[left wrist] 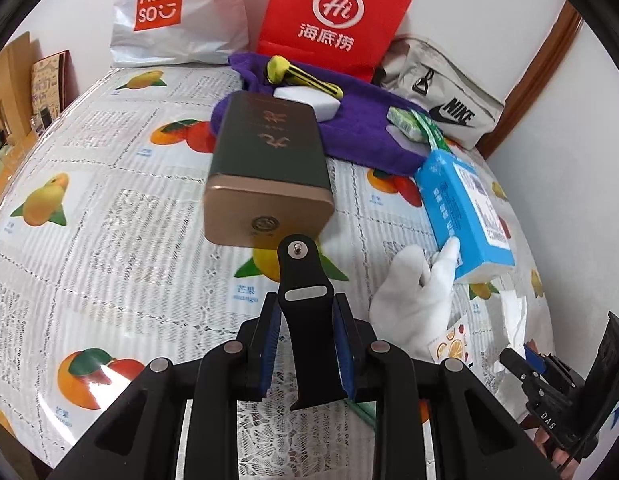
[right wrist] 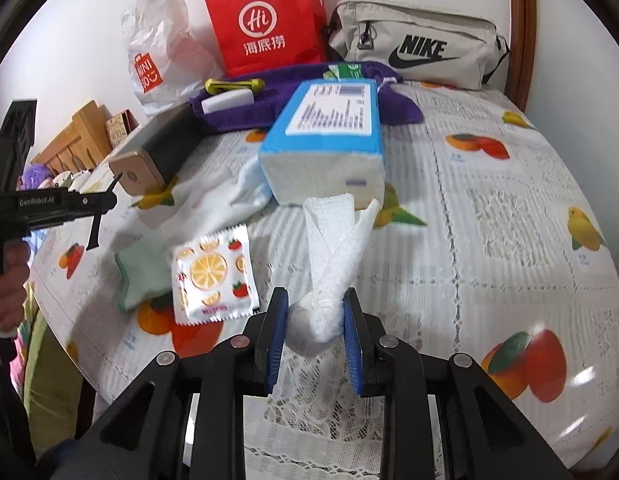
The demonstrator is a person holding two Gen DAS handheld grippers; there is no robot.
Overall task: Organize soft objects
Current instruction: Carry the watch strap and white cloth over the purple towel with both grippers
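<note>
The right gripper (right wrist: 315, 320) is clamped on a white glove (right wrist: 329, 264), its 2 blue pads (right wrist: 279, 340) pressing the bunched cuff while the fingers of the glove stick up and away toward a blue tissue pack (right wrist: 329, 128) lying just beyond it on the table (right wrist: 509, 220). The left gripper (left wrist: 305, 344) is squeezed onto a black clip (left wrist: 303, 300), which stands up between its pads (left wrist: 269, 344); what the clip is attached to I cannot tell. Just past that clip lies a dark green tin (left wrist: 269, 160) with a gold end cap. To the left of the glove sit a fruit-print sachet (right wrist: 211, 276) and, touching it, a pale green cloth (right wrist: 141, 272). Further back a purple towel (right wrist: 269, 100) carries a white block (right wrist: 229, 101) and a yellow band (right wrist: 233, 85). Against the wall stand a red bag (right wrist: 269, 20), a white plastic bag (right wrist: 161, 40) and a grey Nike pouch (right wrist: 417, 48).
</note>
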